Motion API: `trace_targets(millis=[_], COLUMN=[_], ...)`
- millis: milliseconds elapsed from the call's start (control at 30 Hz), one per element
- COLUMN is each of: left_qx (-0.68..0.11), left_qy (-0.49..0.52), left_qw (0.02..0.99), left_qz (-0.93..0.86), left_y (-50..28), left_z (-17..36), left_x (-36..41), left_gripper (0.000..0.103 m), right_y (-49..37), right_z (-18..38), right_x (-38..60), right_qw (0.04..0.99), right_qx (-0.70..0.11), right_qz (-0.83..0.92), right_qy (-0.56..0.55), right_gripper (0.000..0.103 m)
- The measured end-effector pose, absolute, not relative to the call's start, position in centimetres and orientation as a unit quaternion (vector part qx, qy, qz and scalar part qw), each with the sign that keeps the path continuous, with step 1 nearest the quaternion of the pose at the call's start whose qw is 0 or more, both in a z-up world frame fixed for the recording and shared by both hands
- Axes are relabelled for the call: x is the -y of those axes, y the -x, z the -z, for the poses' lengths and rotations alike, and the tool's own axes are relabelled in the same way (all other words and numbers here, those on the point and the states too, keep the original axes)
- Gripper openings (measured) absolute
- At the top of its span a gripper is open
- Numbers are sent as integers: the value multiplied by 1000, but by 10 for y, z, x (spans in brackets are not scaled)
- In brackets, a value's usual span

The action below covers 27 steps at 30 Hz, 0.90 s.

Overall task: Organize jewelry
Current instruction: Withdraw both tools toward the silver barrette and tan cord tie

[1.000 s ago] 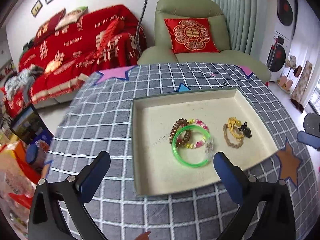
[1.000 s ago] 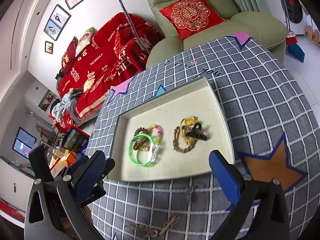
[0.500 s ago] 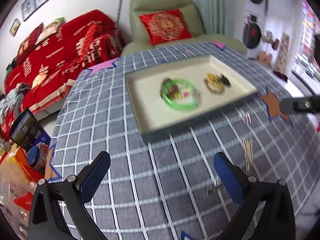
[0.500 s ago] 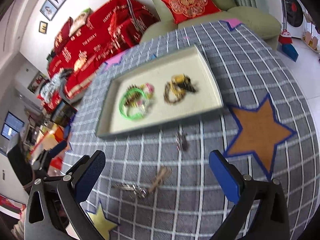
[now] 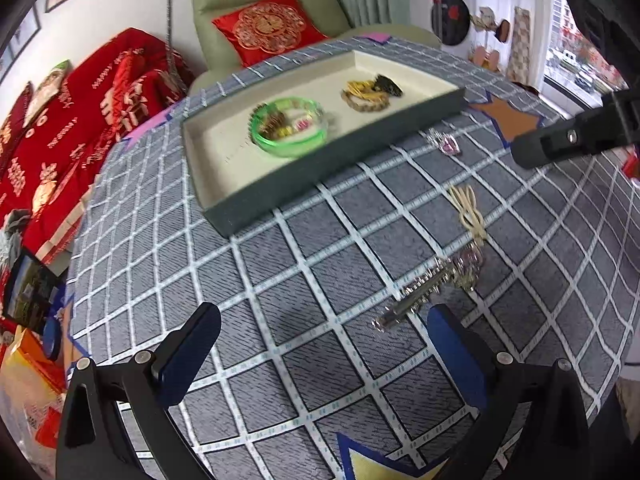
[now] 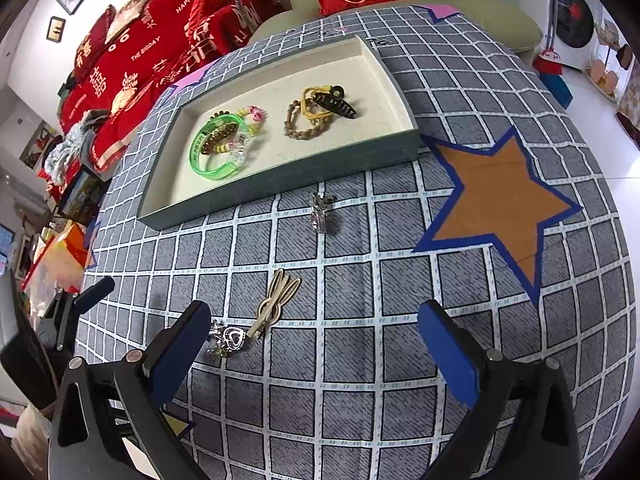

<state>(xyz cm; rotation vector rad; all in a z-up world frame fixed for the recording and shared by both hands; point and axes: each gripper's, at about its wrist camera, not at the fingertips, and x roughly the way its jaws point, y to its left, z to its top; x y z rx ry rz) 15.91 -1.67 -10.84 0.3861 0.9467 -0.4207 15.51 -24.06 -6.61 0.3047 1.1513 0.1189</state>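
Observation:
A cream-lined tray [image 5: 224, 136] [image 6: 172, 196] holds a green bangle [image 5: 290, 130] [image 6: 214, 152], bead bracelets, a braided bracelet [image 6: 308, 124] and a dark hair clip [image 6: 334, 104]. On the checked cloth in front of it lie a small pink-stoned piece [image 5: 448, 144] [image 6: 320, 210], a beige looped cord [image 5: 468, 210] [image 6: 278, 296] and a silver chain with a heart pendant [image 5: 432, 284] [image 6: 230, 340]. My left gripper [image 5: 324, 360] is open and empty, just short of the chain. My right gripper [image 6: 316, 352] is open and empty above the cloth, the pendant by its left finger.
An orange star patch [image 6: 496, 200] lies right of the tray. A red-covered sofa [image 6: 152, 52] and a green armchair with a red cushion [image 5: 268, 28] stand beyond the round table. Clutter sits on the floor at the left [image 5: 28, 300].
Both grippers have pulled back from the tray toward the table's near side and lower. The loose pieces on the cloth have come into view close to the fingers. Both stay open.

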Motion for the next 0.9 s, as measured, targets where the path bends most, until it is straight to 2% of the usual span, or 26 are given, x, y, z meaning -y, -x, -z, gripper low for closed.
trace_targets(millis=[200,800,867,900], left_qx=[-452,-450,-452,-451], left_qy=[-206,-193,-186,-184], left_qw=[841,845,844,844], left_qz=[215,216,221,224], left_y=[-156,-165,-165,-165], left_z=[113,111,109,109], left_x=[29,45,45,46], left_gripper=[103,103,100,95], right_y=[-153,-175,-177,-178], right_z=[68,80,81,81], right_x=[240,233,230,229], right_qw=[825,827,828,828], right_qx=[-545,-552,-552,-552], right_qz=[-50,-38,-37,-37], right_qy=[-136,-100,-89,-87], right_gripper=[103,103,103,103])
